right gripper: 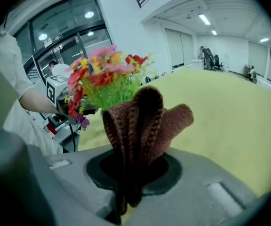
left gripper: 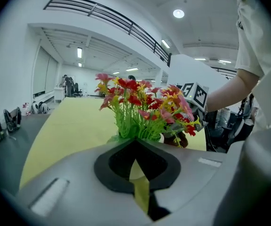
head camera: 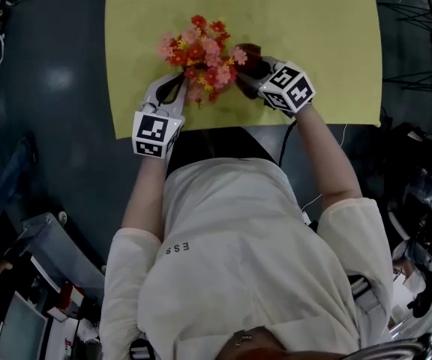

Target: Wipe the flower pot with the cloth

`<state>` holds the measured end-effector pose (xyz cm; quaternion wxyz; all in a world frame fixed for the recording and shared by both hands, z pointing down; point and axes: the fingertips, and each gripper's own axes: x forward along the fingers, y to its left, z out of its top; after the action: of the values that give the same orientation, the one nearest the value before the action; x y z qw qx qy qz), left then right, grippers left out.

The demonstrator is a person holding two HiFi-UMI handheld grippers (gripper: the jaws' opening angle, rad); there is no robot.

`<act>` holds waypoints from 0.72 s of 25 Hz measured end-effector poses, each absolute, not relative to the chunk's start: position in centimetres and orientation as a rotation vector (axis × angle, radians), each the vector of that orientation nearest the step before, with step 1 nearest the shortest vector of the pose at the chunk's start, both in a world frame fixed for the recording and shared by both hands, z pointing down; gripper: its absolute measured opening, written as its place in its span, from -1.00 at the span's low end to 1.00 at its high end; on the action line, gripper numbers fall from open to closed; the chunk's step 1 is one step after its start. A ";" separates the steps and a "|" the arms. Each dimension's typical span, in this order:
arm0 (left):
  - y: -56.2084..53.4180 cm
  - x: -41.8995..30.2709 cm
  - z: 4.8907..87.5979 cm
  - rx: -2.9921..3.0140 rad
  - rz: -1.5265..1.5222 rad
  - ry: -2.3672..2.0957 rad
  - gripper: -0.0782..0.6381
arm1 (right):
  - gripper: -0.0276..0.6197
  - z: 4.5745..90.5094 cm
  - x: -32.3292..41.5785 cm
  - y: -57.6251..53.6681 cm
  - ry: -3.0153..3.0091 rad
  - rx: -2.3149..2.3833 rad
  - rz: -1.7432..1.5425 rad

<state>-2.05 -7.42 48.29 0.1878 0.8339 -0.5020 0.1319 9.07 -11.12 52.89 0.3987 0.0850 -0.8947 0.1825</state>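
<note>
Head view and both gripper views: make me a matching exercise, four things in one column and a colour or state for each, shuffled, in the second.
Things:
1. cloth
2. flowers
3. table cover
4. left gripper

Colour or state:
A. yellow, lying flat
B. jaws shut
C. brown, clamped by the right gripper
D. red, pink and yellow on green stems

Pairs: 1-C, 2-D, 3-A, 4-B
</note>
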 end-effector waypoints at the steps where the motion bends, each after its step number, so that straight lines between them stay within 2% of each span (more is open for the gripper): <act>1: -7.4 -1.9 48.3 2.334 0.370 -1.411 -0.74 | -0.74 52.7 8.9 -12.2 -2.270 0.206 0.447; 8: -7.8 -1.9 48.0 2.179 0.318 -1.529 -0.74 | -0.74 52.1 3.5 -18.8 -2.315 -0.155 0.317; 18: -8.2 -2.6 48.0 2.072 0.246 -1.629 -0.74 | -0.74 51.7 -5.5 -18.6 -2.312 -0.643 0.607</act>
<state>-2.57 -8.22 47.98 0.2448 0.7589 -0.5967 0.0903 -5.49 -18.59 51.69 0.3267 -0.2456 -0.8827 0.2318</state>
